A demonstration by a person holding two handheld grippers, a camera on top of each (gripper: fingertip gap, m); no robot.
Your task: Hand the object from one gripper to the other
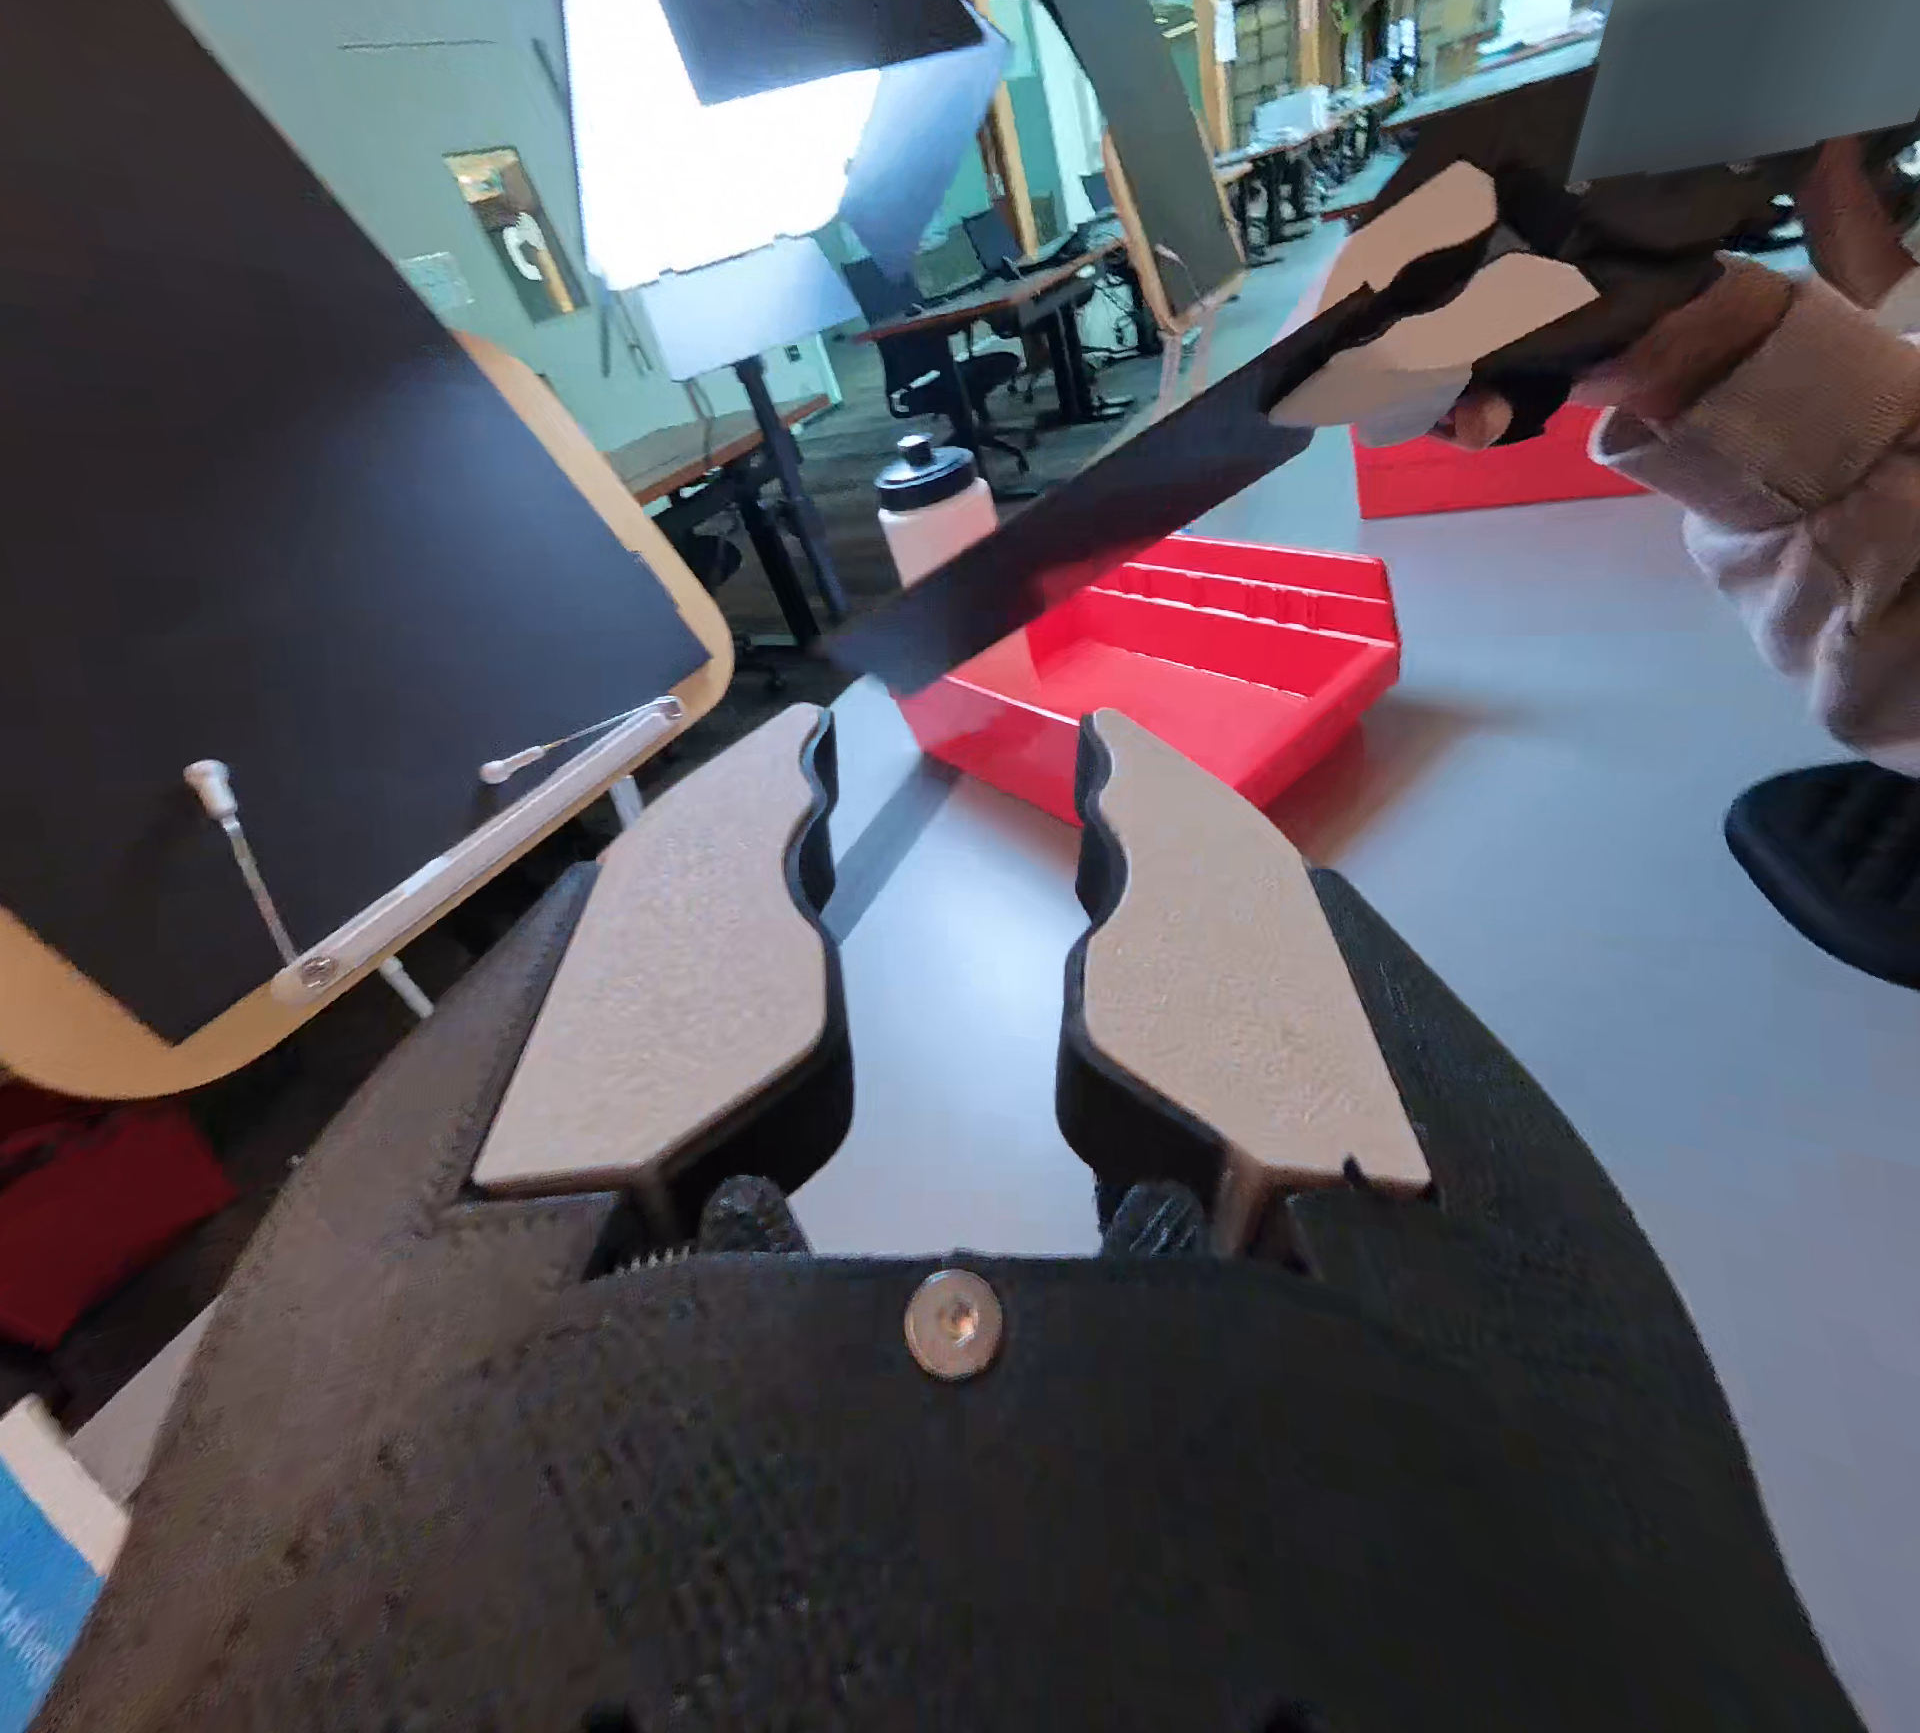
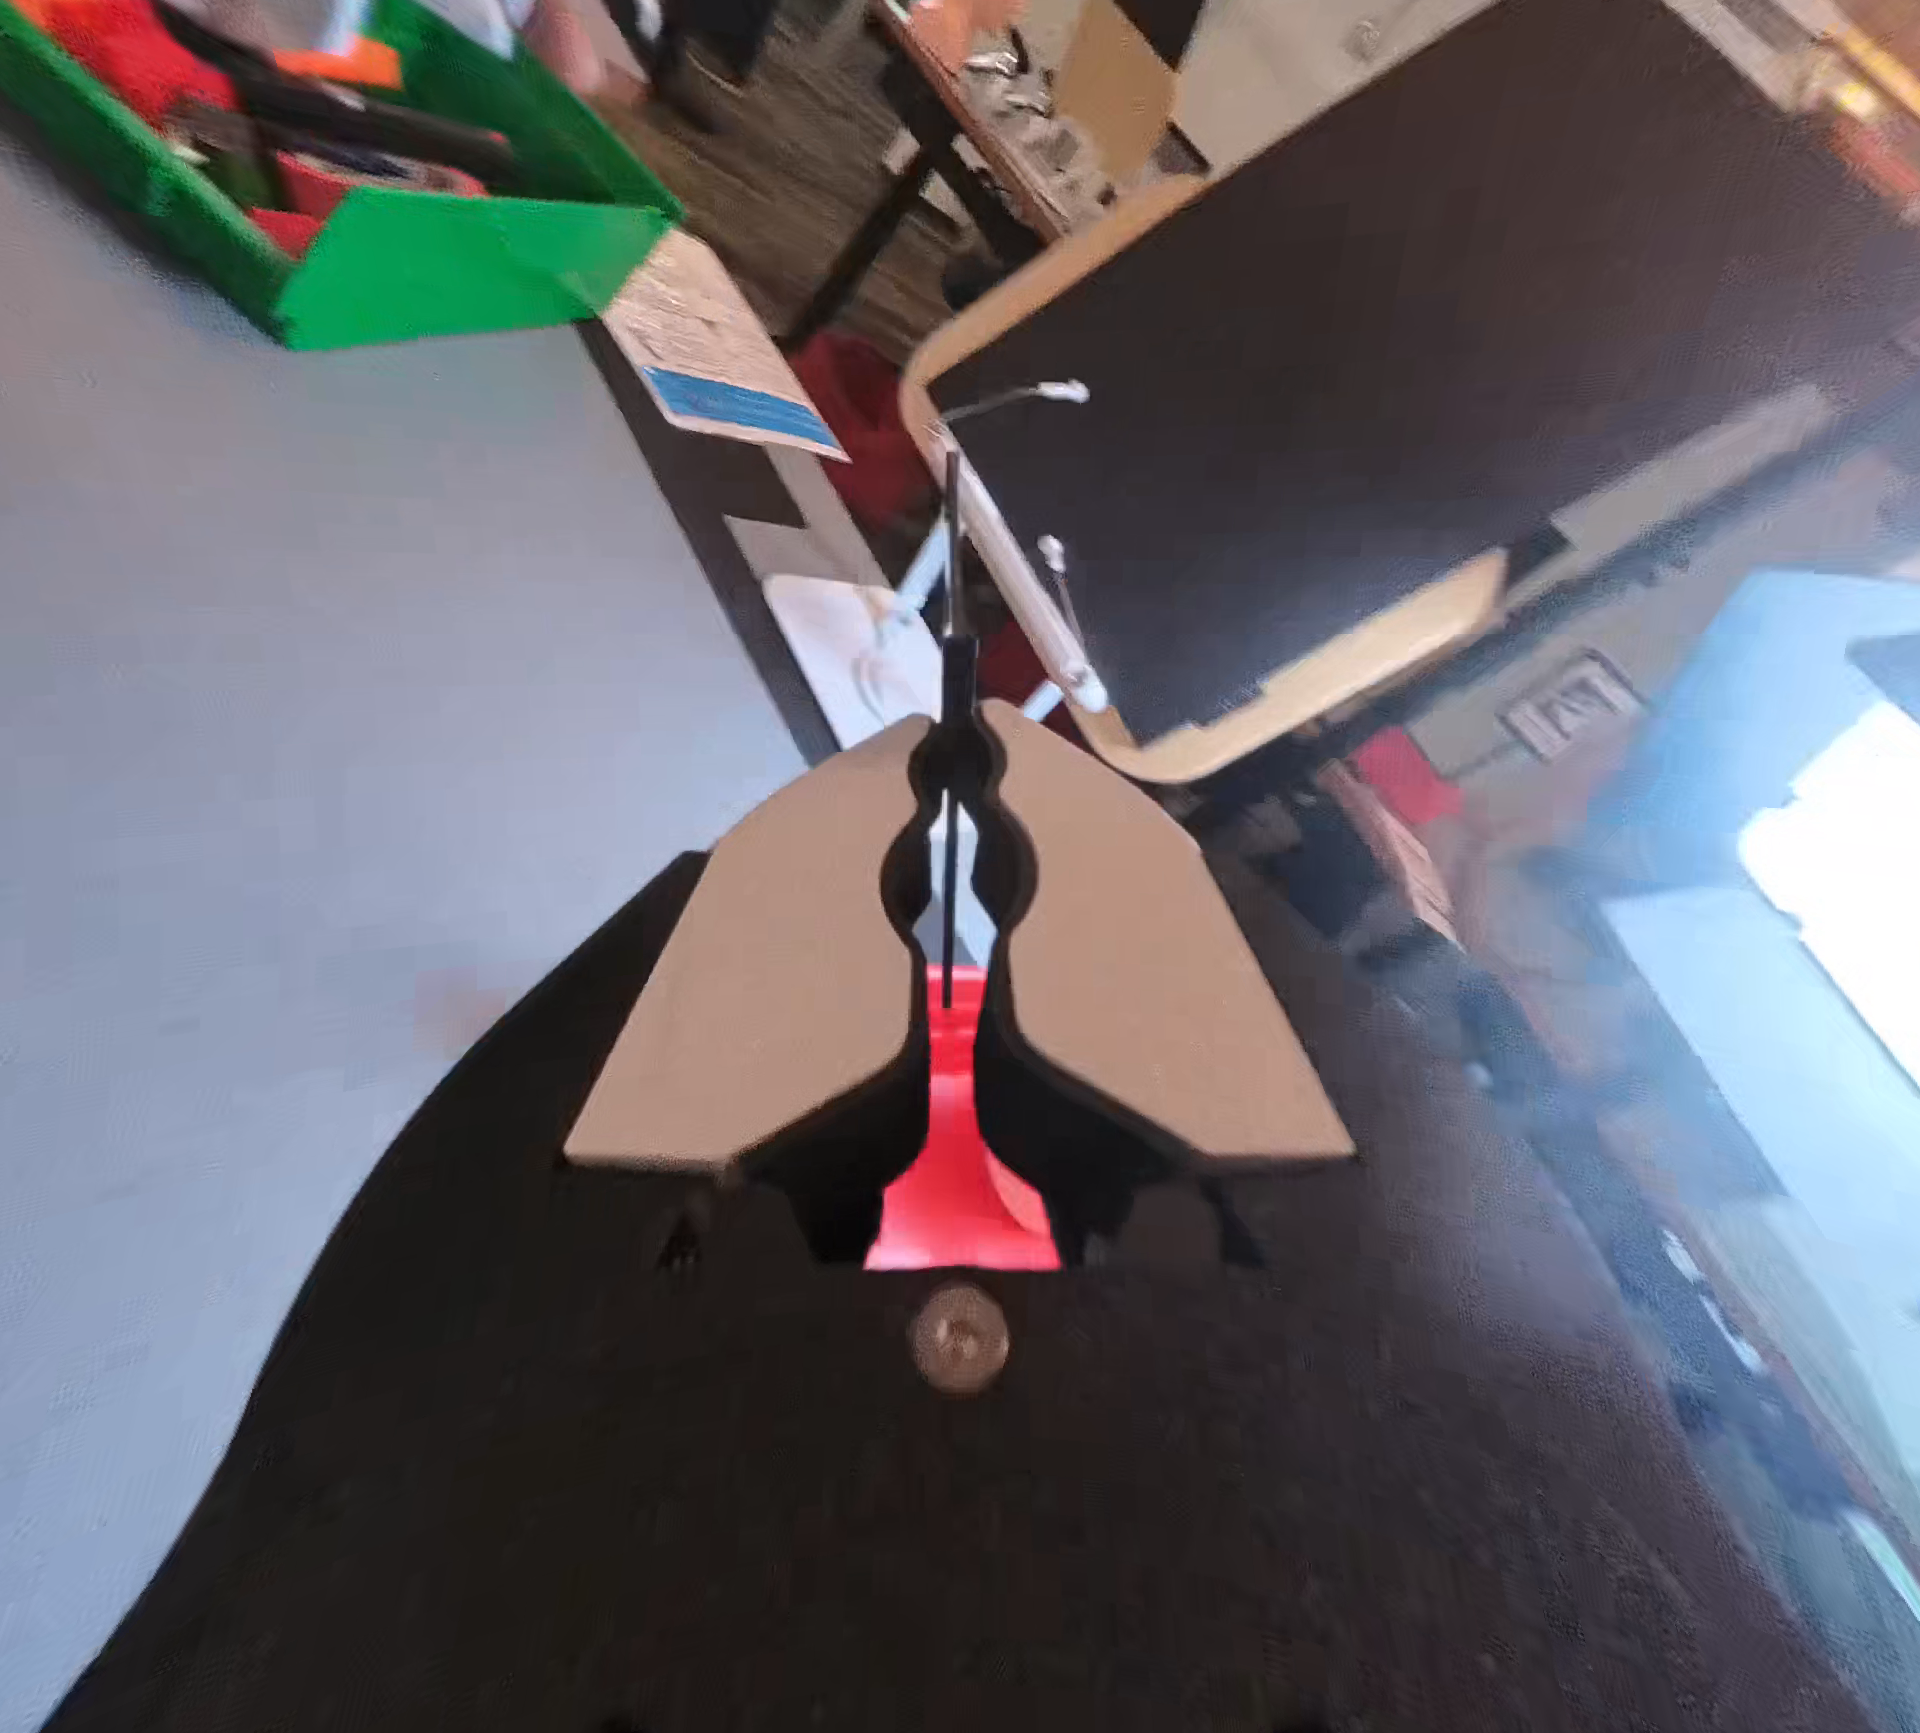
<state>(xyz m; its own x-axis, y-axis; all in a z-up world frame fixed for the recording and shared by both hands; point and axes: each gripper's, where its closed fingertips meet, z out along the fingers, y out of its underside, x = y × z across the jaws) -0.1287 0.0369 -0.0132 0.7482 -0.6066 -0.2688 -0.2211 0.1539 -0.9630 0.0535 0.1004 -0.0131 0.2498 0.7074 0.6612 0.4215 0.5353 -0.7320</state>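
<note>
Black flat strip, long and thin like a plastic blade, is the object here: it runs diagonally across the middle of the left wrist view, from the upper right down toward the centre, above the grey tabletop. Its upper end is clamped between the fingers of the right hand-held gripper, held by a person's hand in a pale sleeve at the right edge. In the right wrist view the same strip shows edge-on, pinched at the closed fingertips in mid-frame. The left hand-held gripper (bottom centre of its own view) has its fingers apart and holds nothing. Just beyond it a red bin lies on the tabletop. A green bin sits upper left in the right wrist view. No writing is legible.
</note>
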